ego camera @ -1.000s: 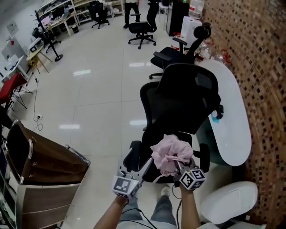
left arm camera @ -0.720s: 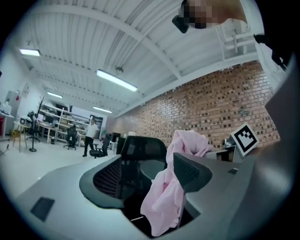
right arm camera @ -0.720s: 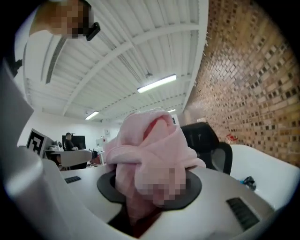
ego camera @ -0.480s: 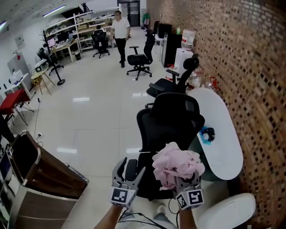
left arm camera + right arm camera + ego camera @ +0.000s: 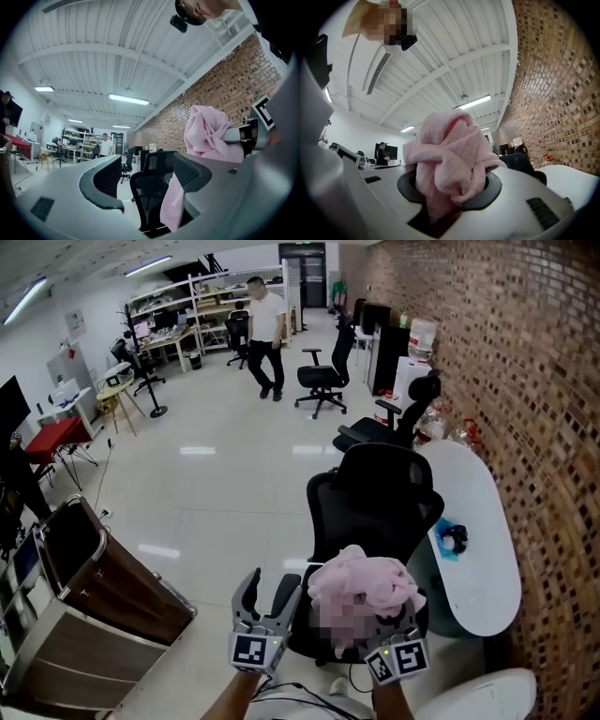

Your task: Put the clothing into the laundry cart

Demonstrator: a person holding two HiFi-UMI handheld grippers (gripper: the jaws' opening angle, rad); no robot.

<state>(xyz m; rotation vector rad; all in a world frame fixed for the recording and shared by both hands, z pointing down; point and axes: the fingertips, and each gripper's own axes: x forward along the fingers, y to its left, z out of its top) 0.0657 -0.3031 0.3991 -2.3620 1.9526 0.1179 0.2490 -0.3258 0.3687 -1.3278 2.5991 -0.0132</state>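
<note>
A bunched pink garment point(image 5: 361, 585) is clamped in my right gripper point(image 5: 382, 613), which is shut on it and held up over the seat of a black office chair point(image 5: 375, 507). In the right gripper view the pink garment point(image 5: 449, 152) bulges out between the jaws of the right gripper point(image 5: 450, 185). My left gripper point(image 5: 270, 583) hangs just to the left with its jaws open and nothing in them. The left gripper view shows the left gripper point(image 5: 150, 174) with a bare gap and the pink garment point(image 5: 206, 131) off to its right. The brown laundry cart point(image 5: 117, 589) stands at the lower left.
A white oval table point(image 5: 478, 563) runs along the brick wall point(image 5: 534, 409) on the right. A white rounded seat point(image 5: 487, 699) sits at the bottom right. More office chairs point(image 5: 323, 381) stand further back, and a person point(image 5: 265, 329) walks across the shiny floor.
Both grippers have risen, the right one carrying the pink garment up off the chair seat. The head view has tipped up, showing more of the room. The distant person has walked closer.
</note>
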